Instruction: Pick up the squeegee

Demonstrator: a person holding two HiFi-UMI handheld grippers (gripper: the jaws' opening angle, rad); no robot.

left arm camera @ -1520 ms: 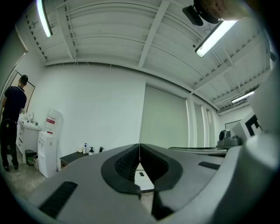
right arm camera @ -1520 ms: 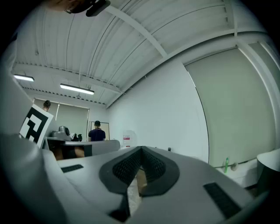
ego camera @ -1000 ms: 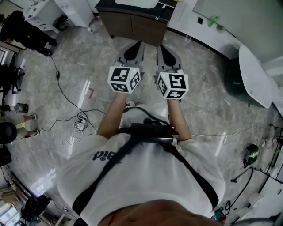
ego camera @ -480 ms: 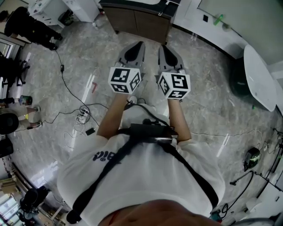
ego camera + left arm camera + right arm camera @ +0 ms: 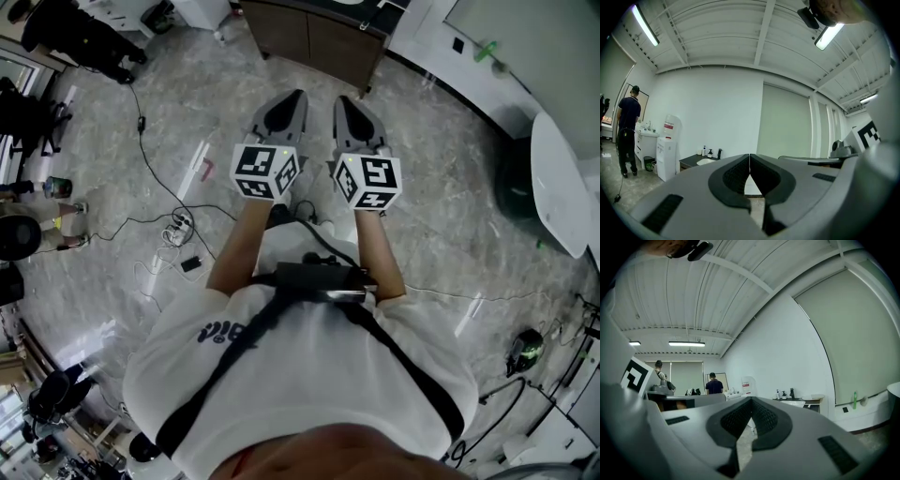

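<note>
No squeegee shows in any view. In the head view my left gripper [image 5: 292, 97] and right gripper [image 5: 343, 101] are held side by side in front of the person's chest, pointing level across the room above the marble floor [image 5: 187, 112]. Both are shut with nothing between the jaws. In the left gripper view the left gripper [image 5: 749, 157] has its dark pads pressed together. The right gripper [image 5: 751, 401] looks the same in the right gripper view, tips touching.
A dark wood sink cabinet [image 5: 314, 37] stands ahead, seen with soap bottles on its counter [image 5: 701, 161]. A white water dispenser [image 5: 667, 145] and a person [image 5: 627, 129] are at the left. Cables and a power strip [image 5: 173, 239] lie on the floor. A white table [image 5: 562, 178] is right.
The view has shifted: the cabinet, floor cables and table have slid toward the top of the head view. Both grippers stay side by side and shut.
</note>
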